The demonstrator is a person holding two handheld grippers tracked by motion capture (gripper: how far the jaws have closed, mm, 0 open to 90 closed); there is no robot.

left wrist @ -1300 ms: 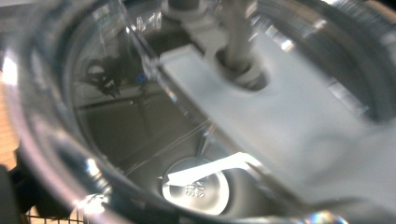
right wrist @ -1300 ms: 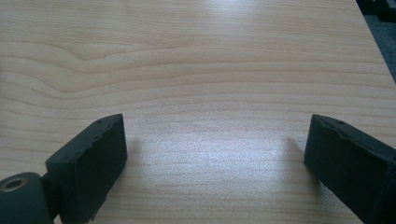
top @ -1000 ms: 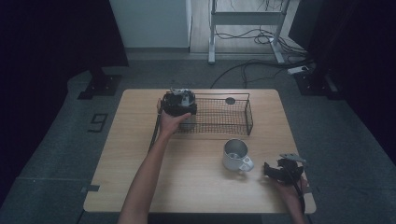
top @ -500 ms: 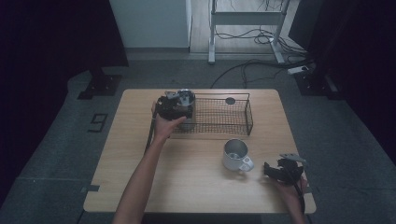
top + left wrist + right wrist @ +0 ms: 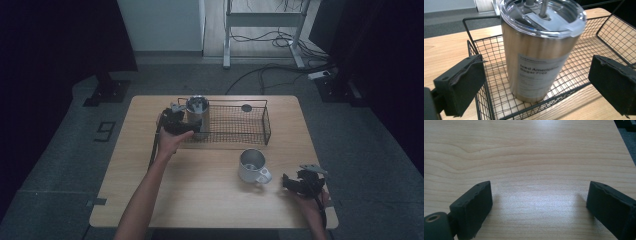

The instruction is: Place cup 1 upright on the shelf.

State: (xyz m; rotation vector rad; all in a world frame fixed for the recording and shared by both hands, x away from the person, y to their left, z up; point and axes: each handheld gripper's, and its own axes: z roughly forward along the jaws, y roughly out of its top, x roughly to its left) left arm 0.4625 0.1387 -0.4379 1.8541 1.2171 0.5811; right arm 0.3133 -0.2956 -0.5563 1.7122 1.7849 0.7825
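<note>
On the wooden table point(image 5: 200, 185), the steel tumbler point(image 5: 541, 50) stands upright in the wire basket's point(image 5: 250, 131) left end; the left gripper point(image 5: 176, 121) has jaws apart, just closing slightly, tumbler between them untouched, apparently released.

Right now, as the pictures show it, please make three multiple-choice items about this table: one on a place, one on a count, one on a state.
1. Where does the steel tumbler stand?
A. at the left end inside the wire basket
B. beside the white mug
C. on the floor

2. How many drinking vessels are on the table?
A. one
B. two
C. four

3. How is the left gripper?
A. shut on the tumbler
B. open, pads clear of the tumbler
C. shut on the basket

Answers:
1. A, basket wires surround its base.
2. B, the tumbler and the white mug.
3. B, gaps show beside both pads in the left gripper view.
</note>
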